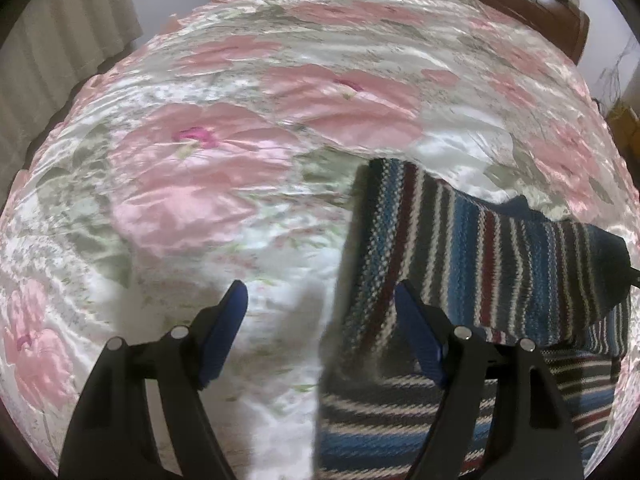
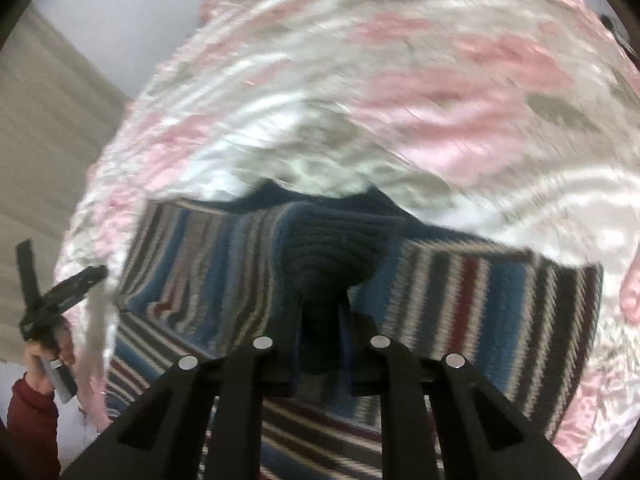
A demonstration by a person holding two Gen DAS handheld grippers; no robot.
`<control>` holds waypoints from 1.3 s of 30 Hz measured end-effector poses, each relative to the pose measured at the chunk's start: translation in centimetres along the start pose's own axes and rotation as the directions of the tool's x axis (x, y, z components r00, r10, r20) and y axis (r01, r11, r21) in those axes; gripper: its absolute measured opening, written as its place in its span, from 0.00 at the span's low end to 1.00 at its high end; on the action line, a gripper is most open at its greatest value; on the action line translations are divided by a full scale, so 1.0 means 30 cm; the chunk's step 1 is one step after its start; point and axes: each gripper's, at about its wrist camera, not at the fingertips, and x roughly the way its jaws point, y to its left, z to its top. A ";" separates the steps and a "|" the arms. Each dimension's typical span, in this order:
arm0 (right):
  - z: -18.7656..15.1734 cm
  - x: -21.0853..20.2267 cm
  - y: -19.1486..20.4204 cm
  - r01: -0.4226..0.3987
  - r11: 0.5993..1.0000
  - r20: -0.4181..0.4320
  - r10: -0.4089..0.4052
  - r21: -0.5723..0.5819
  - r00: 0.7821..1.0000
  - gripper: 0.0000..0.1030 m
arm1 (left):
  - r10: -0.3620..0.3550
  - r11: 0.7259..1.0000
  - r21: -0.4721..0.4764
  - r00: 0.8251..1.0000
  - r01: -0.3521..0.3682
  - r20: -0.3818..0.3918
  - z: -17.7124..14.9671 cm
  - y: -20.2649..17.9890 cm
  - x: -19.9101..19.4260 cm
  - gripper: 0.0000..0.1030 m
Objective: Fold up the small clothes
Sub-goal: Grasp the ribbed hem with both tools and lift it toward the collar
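A striped knit garment in blue, maroon, cream and dark grey lies on a bed covered by a glossy pink floral bedspread. In the left wrist view the garment fills the 3 to 6 o'clock part of the picture, with one layer lifted and doubled over the layer beneath it. The left claw stands spread wide and holds nothing; its blue-padded fingers straddle the garment's left edge, one over bare bedspread, the other over the stripes.

In the right wrist view the right claw is pressed together on a dark navy ribbed part of the garment, which bunches up out of the fingers at the picture's centre. Striped cloth spreads from there toward 9 and 3 o'clock. This view is blurred, so finer detail of the grip cannot be told.

At 8 o'clock in the same view, a hand with a dark red sleeve grips the handle of the other tool. A beige curtain hangs at 10 o'clock in the left view, and dark wooden furniture sits at 1 o'clock.
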 end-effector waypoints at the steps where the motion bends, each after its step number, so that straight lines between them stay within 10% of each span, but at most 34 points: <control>1: -0.010 0.025 -0.033 0.018 1.000 -0.016 -0.018 0.015 1.000 0.16 | 0.023 1.000 0.021 1.000 -0.023 -0.007 -0.002 -0.027 0.021 0.74; 10: -0.094 0.103 -0.153 0.083 0.994 -0.071 -0.078 0.068 0.994 0.43 | 0.076 0.990 0.122 0.997 -0.072 -0.025 -0.050 -0.118 0.094 0.74; 20: -0.138 0.138 -0.166 0.112 0.992 -0.119 -0.104 0.059 0.987 0.26 | 0.082 0.992 0.101 0.994 -0.075 -0.068 -0.089 -0.122 0.156 0.80; 27: -0.171 0.084 -0.137 0.135 0.990 -0.085 -0.130 0.044 0.988 0.35 | 0.056 0.996 0.080 0.995 -0.050 -0.076 -0.104 -0.106 0.098 0.82; 39: -0.695 -0.275 -0.089 0.150 0.988 -0.096 -0.153 -0.041 0.984 0.53 | -0.015 0.994 0.103 0.986 0.033 -0.168 -0.528 0.059 -0.214 0.83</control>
